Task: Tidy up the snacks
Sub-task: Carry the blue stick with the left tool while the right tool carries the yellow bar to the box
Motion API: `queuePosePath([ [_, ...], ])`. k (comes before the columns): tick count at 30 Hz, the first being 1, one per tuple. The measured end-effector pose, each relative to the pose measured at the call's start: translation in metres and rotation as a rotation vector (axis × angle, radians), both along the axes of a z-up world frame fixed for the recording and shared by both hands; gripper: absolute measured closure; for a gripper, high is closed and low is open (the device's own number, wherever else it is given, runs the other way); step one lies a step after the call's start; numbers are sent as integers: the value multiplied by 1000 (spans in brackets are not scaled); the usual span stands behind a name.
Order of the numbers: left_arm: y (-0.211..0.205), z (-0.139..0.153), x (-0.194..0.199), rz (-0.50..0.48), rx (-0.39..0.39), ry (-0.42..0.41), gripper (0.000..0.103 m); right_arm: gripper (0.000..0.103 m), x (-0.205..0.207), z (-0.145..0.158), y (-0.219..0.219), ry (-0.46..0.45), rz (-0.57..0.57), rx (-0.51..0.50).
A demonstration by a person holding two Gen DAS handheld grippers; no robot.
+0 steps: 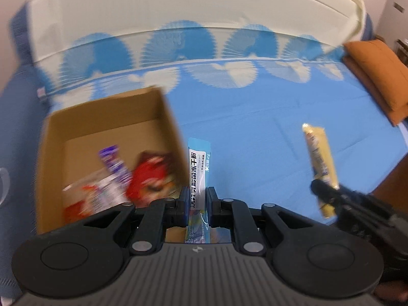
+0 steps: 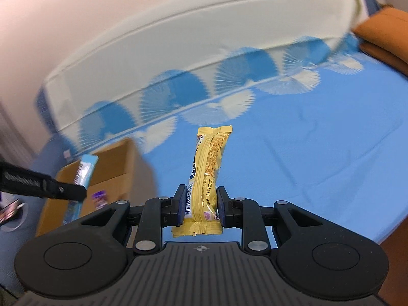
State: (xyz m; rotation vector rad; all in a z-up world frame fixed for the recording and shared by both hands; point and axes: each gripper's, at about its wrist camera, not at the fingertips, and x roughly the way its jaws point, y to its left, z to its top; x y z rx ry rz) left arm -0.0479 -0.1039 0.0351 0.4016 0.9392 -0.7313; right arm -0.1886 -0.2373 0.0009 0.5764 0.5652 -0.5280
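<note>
A blue-and-white sachet [image 1: 198,176], pinched between the closed jaws of the left gripper [image 1: 197,205], carries bold Chinese print reading 活性乳酸菌冻干粉, with smaller characters and "2g" alongside. A yellow snack bar wrapper [image 2: 204,178] clamped in the right gripper [image 2: 201,207] bears the stamped date code "2025114"; its other small lettering is too blurred to read

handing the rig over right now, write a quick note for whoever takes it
Left gripper: shut on the blue sachet, held just right of the box.
Right gripper: shut on the yellow bar, held over the blue bedsheet.
Done: the box already holds a red pack and a purple pack.
Left: drop sachet and bar into the box.
</note>
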Motion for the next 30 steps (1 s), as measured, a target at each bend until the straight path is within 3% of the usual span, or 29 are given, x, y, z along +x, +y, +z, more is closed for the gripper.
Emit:
queuePosePath([
  [8,113,7,-18,158,-7,-10,89,76,4,30,95,-23,205,-47],
  [15,177,6,-43,243,-35,-34,89,76,-4,39,147,3,297,-99],
  [30,209,6,-61,271,-100,-33,89,76,-10,54,194,12,414,-246],
])
